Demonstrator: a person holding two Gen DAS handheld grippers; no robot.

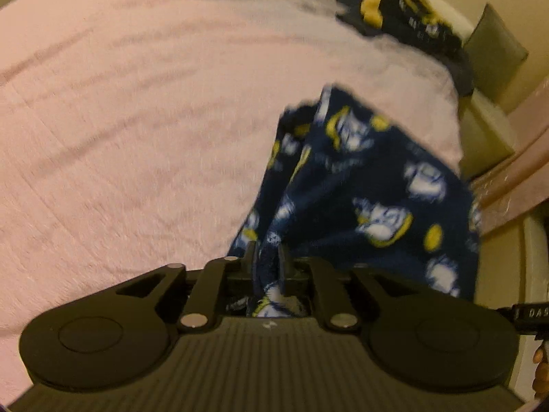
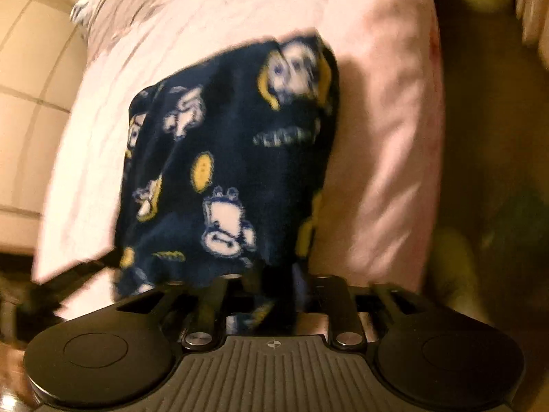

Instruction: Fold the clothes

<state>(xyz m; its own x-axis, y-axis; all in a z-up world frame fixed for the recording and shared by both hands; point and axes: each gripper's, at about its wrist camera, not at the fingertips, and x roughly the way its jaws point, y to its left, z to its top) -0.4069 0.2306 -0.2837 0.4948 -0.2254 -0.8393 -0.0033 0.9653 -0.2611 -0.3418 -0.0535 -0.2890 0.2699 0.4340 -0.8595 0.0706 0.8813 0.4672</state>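
Note:
A navy fleece garment printed with white and yellow cartoon figures hangs over the pink bed cover. My left gripper is shut on one bunched edge of it, cloth pinched between the fingers. In the right wrist view the same navy garment drapes down in front of the pink bed cover, and my right gripper is shut on another edge of it. The fingertips are buried in fabric in both views.
A second dark navy and yellow garment lies at the far right end of the bed. A beige headboard or wall rises beyond it. The bed's edge drops to a dim floor on the right.

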